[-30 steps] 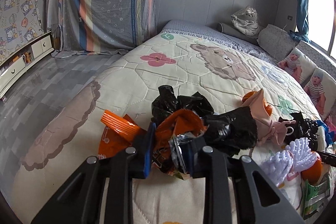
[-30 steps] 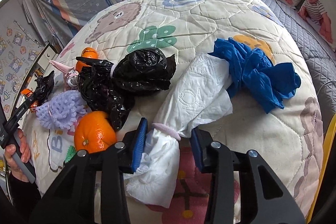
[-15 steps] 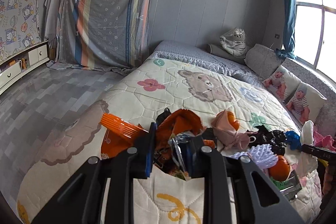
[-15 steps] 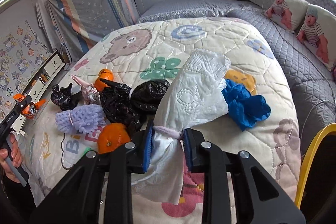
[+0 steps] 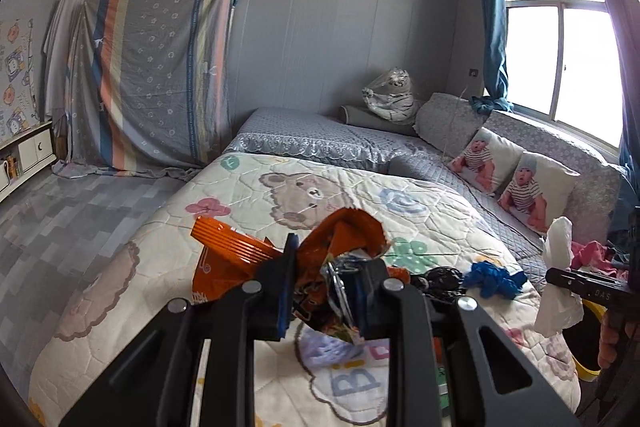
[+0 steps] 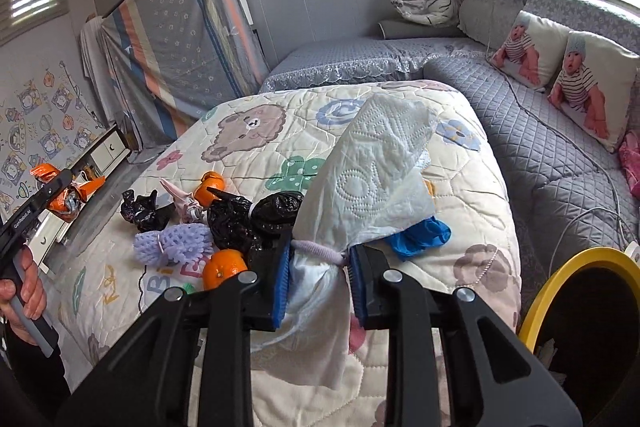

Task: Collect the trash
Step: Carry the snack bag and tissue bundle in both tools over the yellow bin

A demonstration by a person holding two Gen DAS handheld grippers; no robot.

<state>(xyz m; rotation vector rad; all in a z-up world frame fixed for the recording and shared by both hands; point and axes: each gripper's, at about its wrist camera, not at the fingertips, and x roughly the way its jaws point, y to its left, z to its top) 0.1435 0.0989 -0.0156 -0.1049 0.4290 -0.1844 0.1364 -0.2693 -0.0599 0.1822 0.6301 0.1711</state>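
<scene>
Now two tangerines [image 6: 223,268] remain on the quilted bed [image 6: 460,195]; one crumpled orange foil wrapper [image 5: 340,239] and one white embossed paper towel [image 6: 376,183], clamped in the left hand-held gripper [image 5: 325,289] and right hand-held gripper [image 6: 320,277], have been lifted since earlier.

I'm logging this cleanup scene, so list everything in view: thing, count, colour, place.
snack wrapper: 1, orange, clamped in the left tool.
paper towel: 1, white, clamped in the right tool.
black bags: several, black, on the quilt.
oranges: 2, orange, among the bags.
foam net: 1, lilac, beside the bags.
glove: 1, blue, behind the towel.
bin: 1, yellow rim, right of the bed.
baby pillows: 2, white, on the grey bedding.
left tool: shut.
right tool: shut.
</scene>
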